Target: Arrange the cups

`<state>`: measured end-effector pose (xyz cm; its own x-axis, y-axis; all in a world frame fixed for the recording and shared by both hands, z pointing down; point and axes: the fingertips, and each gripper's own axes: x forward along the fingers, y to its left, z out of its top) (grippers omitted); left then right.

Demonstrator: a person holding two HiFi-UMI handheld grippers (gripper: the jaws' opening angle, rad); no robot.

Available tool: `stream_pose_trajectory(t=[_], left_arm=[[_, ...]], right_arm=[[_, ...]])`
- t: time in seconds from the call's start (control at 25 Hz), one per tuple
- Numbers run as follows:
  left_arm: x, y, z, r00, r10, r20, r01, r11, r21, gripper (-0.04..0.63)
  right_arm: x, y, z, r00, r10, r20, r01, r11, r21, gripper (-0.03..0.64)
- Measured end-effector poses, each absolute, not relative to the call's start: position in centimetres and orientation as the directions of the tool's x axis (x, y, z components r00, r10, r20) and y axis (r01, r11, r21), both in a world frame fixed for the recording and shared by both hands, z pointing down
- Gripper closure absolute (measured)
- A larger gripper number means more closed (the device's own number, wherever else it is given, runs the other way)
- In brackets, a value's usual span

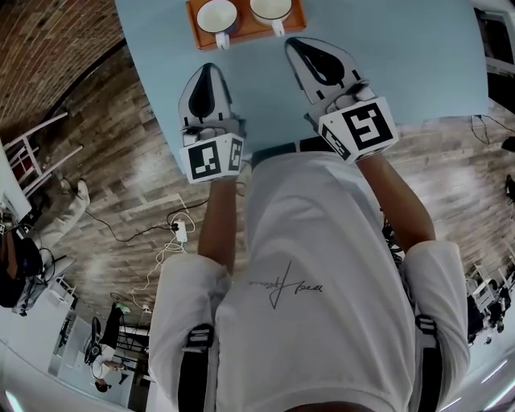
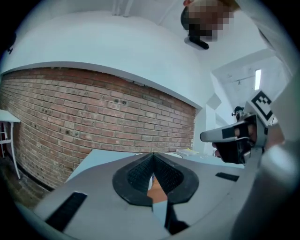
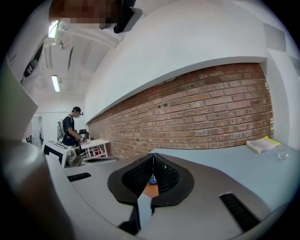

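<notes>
- L gripper (image 1: pixel 209 71): held out in front of the person's waist, pointing about level at the tray (image 1: pixel 244 26). Tip is short of the tray's near edge, apart from it.
- L jaws pressed together, nothing between them; only orange tray shows through the slit behind the tips.
- R gripper (image 1: pixel 293 44): same pose, a bit further fwd. Tip is at the tray's near edge, just beside the right cup (image 1: pixel 269 8) handle. Contact: can't tell.
- R jaws also fully closed, empty.
- Both forearms bare, stretched fwd, roughly parallel.
- Left cup (image 1: pixel 217 14) and right cup: white, side by side on the orange tray, upright, handles toward the person. Tray sits at the far side of the light blue table (image 1: pixel 418 56).
- Nothing lies between the tips and the cups.
- Around: brick wall (image 2: pixel 93 117) behind the table, yellow book (image 3: pixel 262 144) on the table's far R end, cables (image 1: pixel 179 229) on the wood floor (image 1: pixel 121 161), another person (image 3: pixel 70 126) at a white desk in the bkgd.
</notes>
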<state>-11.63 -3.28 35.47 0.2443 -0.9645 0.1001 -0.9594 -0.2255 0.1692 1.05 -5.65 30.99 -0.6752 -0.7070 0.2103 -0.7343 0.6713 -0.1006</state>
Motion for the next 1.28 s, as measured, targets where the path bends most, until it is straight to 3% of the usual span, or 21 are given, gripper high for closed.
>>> stream_pose_trajectory(t=[0.6,1.28], left_arm=[[-8.6,-4.2,30.7,0.412,-0.906,0.099,-0.895,-0.383,0.228,0.588],[-9.1,-4.6,28.4,0.482,-0.873,0.079,-0.867,-0.462,0.183,0.588]], right_arm=[[1.6,-5.9,27.1,-0.703,-0.685,0.191,-0.706,0.704,-0.075,0.596],[2.1,-4.6,25.1,-0.745,-0.636,0.202,-0.666,0.728,-0.161,0.597]])
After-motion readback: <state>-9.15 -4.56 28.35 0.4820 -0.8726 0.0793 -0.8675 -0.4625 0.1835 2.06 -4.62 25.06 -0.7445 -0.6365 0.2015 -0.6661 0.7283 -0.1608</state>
